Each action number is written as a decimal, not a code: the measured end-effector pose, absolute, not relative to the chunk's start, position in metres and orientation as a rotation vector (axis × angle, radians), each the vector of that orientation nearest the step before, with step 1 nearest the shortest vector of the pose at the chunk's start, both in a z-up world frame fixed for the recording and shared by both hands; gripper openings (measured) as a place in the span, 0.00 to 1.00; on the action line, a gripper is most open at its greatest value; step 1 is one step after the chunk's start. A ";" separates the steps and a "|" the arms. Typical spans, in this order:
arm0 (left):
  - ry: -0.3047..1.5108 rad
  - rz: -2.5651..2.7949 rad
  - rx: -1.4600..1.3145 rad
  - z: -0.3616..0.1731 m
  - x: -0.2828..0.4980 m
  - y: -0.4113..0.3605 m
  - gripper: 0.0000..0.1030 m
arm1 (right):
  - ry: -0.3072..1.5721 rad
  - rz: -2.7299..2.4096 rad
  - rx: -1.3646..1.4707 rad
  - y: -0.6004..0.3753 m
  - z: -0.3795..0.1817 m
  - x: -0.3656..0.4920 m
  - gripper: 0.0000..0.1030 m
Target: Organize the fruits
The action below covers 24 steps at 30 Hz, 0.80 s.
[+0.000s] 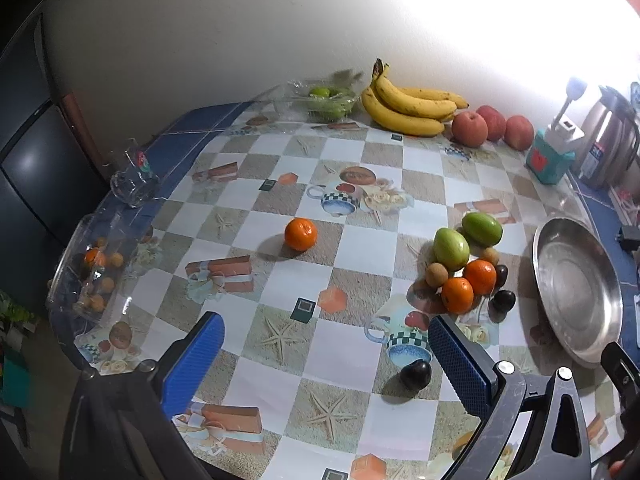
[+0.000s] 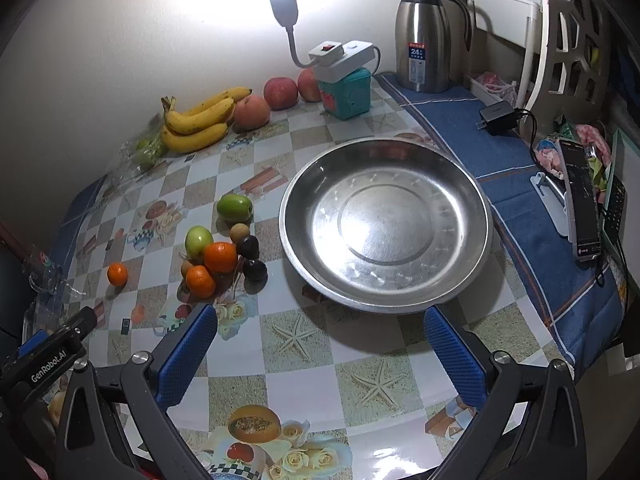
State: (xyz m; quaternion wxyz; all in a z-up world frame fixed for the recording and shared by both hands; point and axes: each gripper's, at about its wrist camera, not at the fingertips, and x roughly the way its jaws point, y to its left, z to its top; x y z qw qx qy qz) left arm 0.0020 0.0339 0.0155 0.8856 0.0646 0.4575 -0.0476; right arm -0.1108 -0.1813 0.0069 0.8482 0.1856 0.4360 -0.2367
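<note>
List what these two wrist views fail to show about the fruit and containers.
- Clear plastic box, left wrist view: glare and dimness blur the small orange fruits inside; their number is unclear.
- Green fruit bag, left wrist view: crinkled plastic hides the kind and number.
- Third apple, right wrist view: partly behind the teal box.
- Steel plate, left wrist view: near rim hidden by the gripper's body.

The left gripper (image 1: pixel 326 354) is hovering with jaws spread wide (nothing between them). The right gripper (image 2: pixel 320 346) is gaping too.
</note>
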 end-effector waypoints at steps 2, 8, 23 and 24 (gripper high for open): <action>0.954 -0.101 0.136 0.015 0.003 0.033 1.00 | 0.913 -0.500 0.395 -0.182 0.008 -0.112 1.00; 0.985 -0.115 0.133 0.008 0.008 0.030 1.00 | 0.919 -0.504 0.406 -0.183 0.006 -0.112 1.00; 1.149 -0.223 0.220 -0.030 0.021 -0.003 1.00 | 0.937 -0.327 0.517 -0.176 0.000 -0.072 1.00; 1.160 -0.220 0.227 -0.033 0.022 -0.005 1.00 | 0.948 -0.323 0.526 -0.176 -0.003 -0.068 1.00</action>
